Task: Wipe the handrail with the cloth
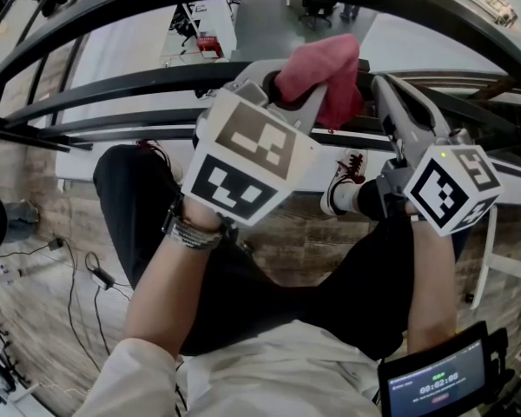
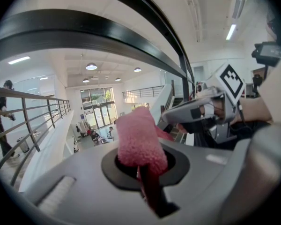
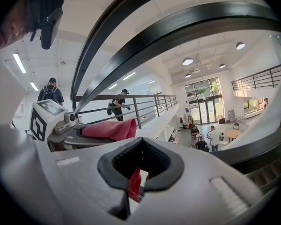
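Your left gripper [image 1: 291, 94] [image 2: 143, 165]: clenched on the pink cloth [image 1: 326, 72] [image 2: 138, 142], which fills the hollow between its pads and stands out past the tips as a thick roll, with a darker fold trapped in the slit nearer the camera. Your right gripper [image 1: 378, 85] [image 3: 140, 165]: jaws drawn together, the hollow between the pads open to daylight, and a narrow red strip of the cloth caught in the slit just below that hollow. Its tip sits against the cloth's right side, immediately to the right of the left gripper's tips. From the right gripper, the cloth [image 3: 110, 129] lies forward and to the left, draped over the left gripper's jaws. Handrail [image 1: 139, 16] [image 2: 61, 29] [image 3: 201, 27]: a broad black rail arching above and beyond both sets of jaws. The cloth is apart from it in all three views. Lower rails [image 1: 113, 85]: thinner black bars just beyond and beneath the grippers' tips. Marker cube [image 1: 243, 159]: on the left gripper, behind its jaws, above your banded wrist. A second cube [image 1: 456, 185] sits on the right gripper in the same place. Screen [image 1: 438, 380]: a small lit display behind the right gripper, beside your right forearm. Lobby floor [image 3: 210, 135]: far below and ahead of the right gripper's jaws, with seated and standing people.
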A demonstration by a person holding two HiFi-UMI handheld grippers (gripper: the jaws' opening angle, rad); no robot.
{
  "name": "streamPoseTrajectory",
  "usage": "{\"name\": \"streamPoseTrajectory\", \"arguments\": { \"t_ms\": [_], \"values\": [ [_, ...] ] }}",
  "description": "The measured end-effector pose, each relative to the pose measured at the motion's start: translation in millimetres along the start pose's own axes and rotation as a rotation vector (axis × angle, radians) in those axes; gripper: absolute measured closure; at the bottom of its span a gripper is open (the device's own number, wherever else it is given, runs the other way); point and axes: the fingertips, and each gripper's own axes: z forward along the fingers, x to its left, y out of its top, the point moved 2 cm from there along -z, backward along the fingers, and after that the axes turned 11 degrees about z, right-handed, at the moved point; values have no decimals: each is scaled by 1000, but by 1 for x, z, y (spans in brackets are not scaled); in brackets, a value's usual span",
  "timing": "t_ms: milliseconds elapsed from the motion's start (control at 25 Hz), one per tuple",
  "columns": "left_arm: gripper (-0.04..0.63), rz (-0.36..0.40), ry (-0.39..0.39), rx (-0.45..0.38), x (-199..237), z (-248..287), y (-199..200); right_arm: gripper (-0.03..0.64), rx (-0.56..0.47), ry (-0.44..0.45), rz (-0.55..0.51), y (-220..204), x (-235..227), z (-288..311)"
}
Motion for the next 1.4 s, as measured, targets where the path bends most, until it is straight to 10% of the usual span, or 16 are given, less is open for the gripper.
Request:
{"name": "streamPoseTrajectory", "arguments": {
  "t_ms": [1400],
  "values": [
    [565, -14, 46, 0, 10, -13, -14, 615, -3, 64, 7, 0, 20, 14]
  ]
}}
